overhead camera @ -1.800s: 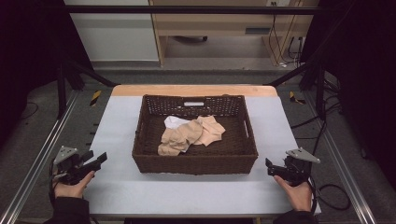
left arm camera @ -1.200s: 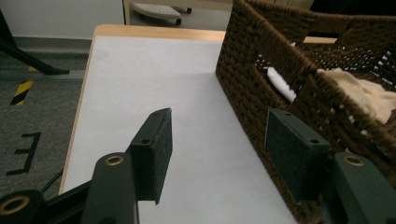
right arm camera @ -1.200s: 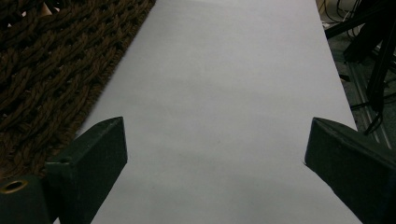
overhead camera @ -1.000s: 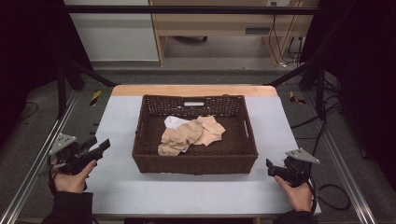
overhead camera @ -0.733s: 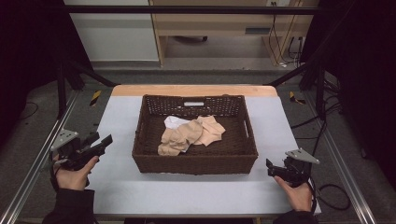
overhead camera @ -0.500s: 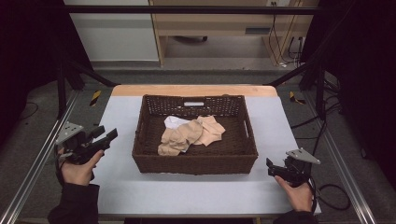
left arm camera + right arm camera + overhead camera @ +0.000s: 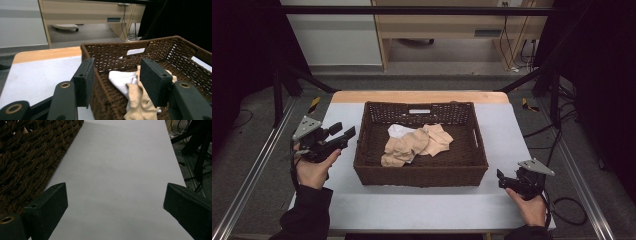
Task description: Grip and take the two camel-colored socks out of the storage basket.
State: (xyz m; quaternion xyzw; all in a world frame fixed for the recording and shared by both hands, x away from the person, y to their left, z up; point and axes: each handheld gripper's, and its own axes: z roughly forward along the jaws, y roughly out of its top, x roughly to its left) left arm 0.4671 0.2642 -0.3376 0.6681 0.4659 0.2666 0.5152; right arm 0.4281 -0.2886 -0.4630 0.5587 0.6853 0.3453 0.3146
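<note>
Rising, left gripper (image 7: pixel 343 136) has neared basket (image 7: pixel 420 174).

1. The tabletop (image 7: pixel 427 205) has a pale grey-white surface, with a strip of light wood (image 7: pixel 422 96) along its far edge.
2. Metal rails (image 7: pixel 252 175) run along both sides of the tabletop, on a grey floor (image 7: pixel 437 80).
3. A light wooden desk (image 7: pixel 452 25) stands beyond the far edge; cables (image 7: pixel 512 45) hang beside it.
4. A black cable (image 7: pixel 569 210) loops on the floor at the right.
5. Small yellow-and-black pieces (image 7: pixel 313 105), possibly tape markers, sit near the far corners.
</note>
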